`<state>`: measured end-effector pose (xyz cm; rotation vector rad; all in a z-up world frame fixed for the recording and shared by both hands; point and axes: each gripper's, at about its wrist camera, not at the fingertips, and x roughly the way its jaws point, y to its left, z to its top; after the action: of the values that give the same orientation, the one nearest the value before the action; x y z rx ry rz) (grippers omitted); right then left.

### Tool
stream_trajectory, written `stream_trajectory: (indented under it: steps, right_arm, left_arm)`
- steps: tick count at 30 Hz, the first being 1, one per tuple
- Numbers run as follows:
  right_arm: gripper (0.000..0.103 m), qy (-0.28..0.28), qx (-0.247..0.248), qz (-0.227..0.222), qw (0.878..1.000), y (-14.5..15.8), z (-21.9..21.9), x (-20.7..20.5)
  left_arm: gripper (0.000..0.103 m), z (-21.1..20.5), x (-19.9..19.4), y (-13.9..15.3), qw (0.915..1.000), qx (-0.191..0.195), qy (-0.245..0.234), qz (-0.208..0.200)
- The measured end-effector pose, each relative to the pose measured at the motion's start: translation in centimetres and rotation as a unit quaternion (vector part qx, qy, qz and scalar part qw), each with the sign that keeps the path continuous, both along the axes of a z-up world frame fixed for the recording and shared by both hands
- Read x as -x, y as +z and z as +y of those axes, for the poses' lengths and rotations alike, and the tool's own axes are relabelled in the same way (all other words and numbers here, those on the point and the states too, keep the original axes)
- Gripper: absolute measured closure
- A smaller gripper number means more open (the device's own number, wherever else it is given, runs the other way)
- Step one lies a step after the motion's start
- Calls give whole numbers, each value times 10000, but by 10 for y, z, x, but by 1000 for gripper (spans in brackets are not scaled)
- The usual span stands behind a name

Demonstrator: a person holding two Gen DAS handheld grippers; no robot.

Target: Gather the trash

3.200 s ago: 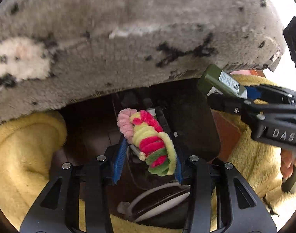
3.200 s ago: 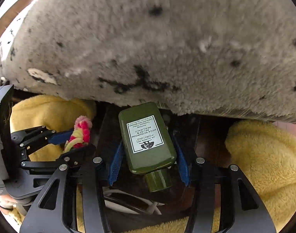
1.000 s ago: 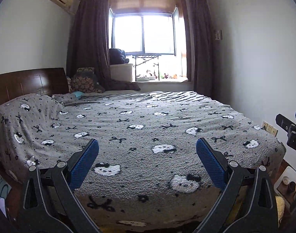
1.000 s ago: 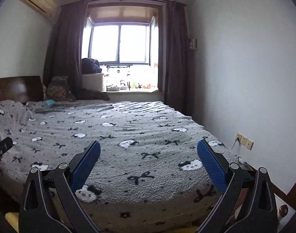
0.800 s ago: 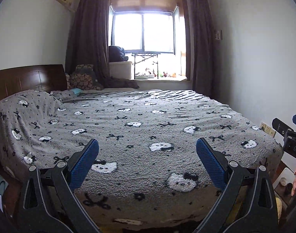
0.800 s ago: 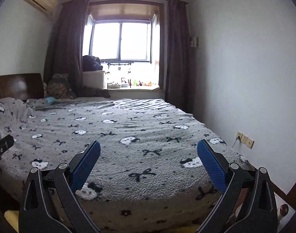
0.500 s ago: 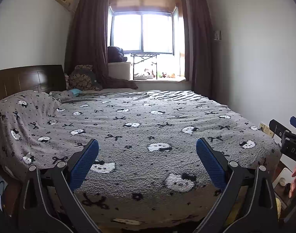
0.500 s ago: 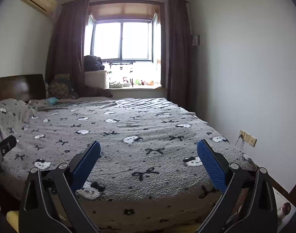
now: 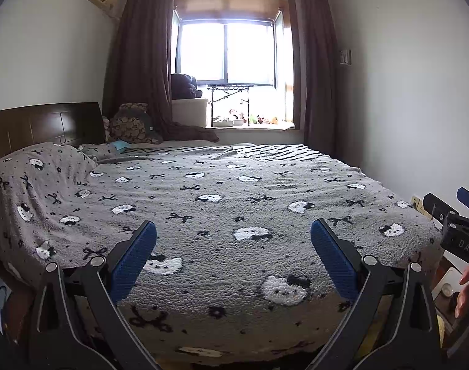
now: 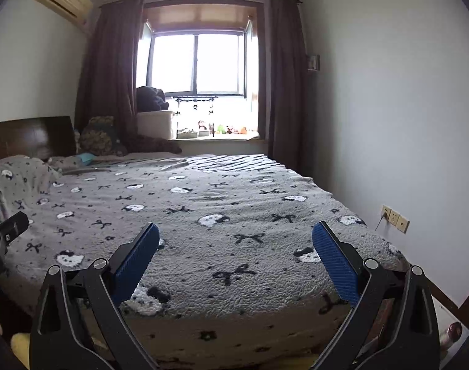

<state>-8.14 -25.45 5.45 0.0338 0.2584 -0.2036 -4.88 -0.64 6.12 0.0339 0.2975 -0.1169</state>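
Presently: left gripper point(image 9: 233, 245) and right gripper point(image 10: 235, 246) were both spread wide with nothing between the blue pads, raised level over the grey patterned bedspread point(image 9: 222, 203); no trash showed in either view. The step read as a search, best done by tilting both cameras down toward the floor beside the bed. Only the left wrist view showed the person's hand point(image 9: 467, 289); only the right wrist view showed the wall sockets point(image 10: 394, 217).

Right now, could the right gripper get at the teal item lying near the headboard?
Probably not without moving: the right gripper, jaws wide open and empty, sits at the foot of the bed, while the teal item lies across the whole blanket.
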Motion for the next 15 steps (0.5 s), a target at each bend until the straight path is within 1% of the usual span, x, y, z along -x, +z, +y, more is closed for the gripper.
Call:
stream_trajectory:
  steps: [15]
  right_arm:
    - [3, 44, -7, -5, 10000, -1, 2, 0]
  left_arm:
    - [8, 0, 0, 0, 10000, 13, 3, -22]
